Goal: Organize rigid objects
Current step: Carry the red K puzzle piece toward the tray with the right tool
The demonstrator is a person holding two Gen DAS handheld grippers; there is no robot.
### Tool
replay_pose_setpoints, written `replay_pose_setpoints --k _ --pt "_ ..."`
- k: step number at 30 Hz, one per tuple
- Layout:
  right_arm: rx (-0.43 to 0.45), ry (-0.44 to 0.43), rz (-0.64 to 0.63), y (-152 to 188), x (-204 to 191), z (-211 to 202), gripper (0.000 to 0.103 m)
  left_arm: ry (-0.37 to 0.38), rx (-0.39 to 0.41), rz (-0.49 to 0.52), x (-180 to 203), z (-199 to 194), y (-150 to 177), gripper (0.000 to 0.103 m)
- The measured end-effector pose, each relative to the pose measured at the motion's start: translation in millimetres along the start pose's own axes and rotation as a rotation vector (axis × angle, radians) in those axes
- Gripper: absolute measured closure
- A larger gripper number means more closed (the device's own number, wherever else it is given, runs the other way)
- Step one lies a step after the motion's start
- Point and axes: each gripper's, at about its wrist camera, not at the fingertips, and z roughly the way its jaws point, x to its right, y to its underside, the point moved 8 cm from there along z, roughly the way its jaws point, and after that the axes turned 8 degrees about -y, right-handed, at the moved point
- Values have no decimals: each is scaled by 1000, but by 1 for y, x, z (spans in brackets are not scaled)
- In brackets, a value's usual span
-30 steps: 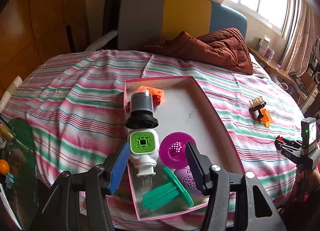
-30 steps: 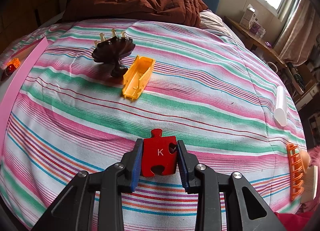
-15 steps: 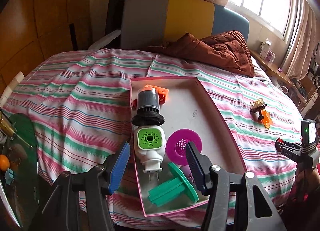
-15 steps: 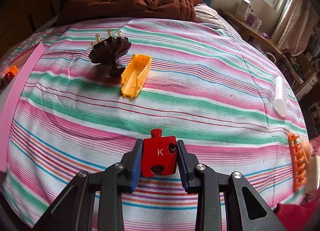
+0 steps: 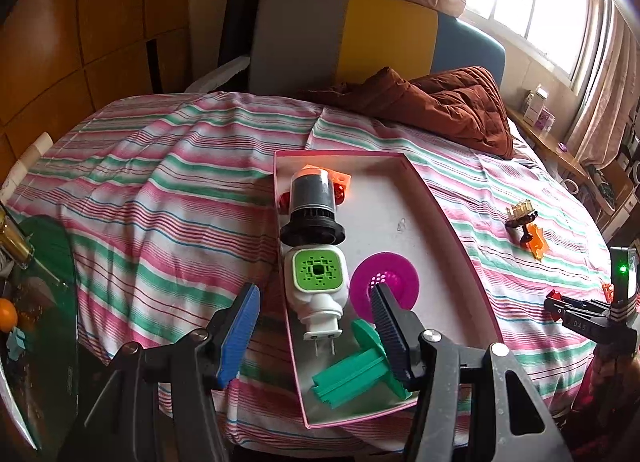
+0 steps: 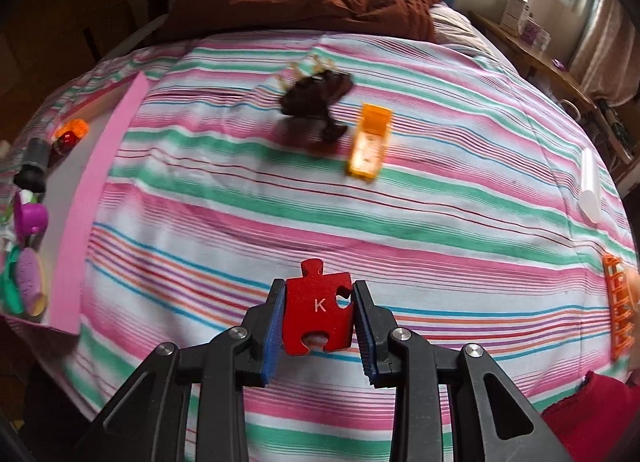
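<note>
Holding the red puzzle piece marked K, your right gripper has its jaws pinching the piece by its two side edges, flat face toward the camera, knob pointing away from you. It hangs above the striped bed, near the bed's near edge.

Note the governing relation: the pink tray lies to the left of the right jaws, its long axis running from the near edge toward the headboard. Its right wall stands between the piece and the tray floor, so the likely next move is leftward and over that wall.

Your left gripper hovers over the tray's near end with jaws spread and nothing between them. It is nearer the tray, but the right hand carries the piece.

Choose the bare floor on the tray's right side; the white plug-in unit, magenta disc and green spool crowd the left and near portions.

Remaining on the bed: a dark clip and an orange block, touching or just beside each other.
</note>
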Motion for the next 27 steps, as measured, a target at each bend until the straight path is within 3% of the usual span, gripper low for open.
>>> replay_pose_setpoints --k 16,21,27 --pt "130 -228 -161 -26 -140 -36 70 -17 -8 -56 -24 1 6 44" --pt "132 -288 -217 -24 -179 -38 70 -20 1 -58 -25 -1 6 44" --pt "94 -302 -276 -16 -205 -22 70 -28 11 -47 -24 -4 3 44"
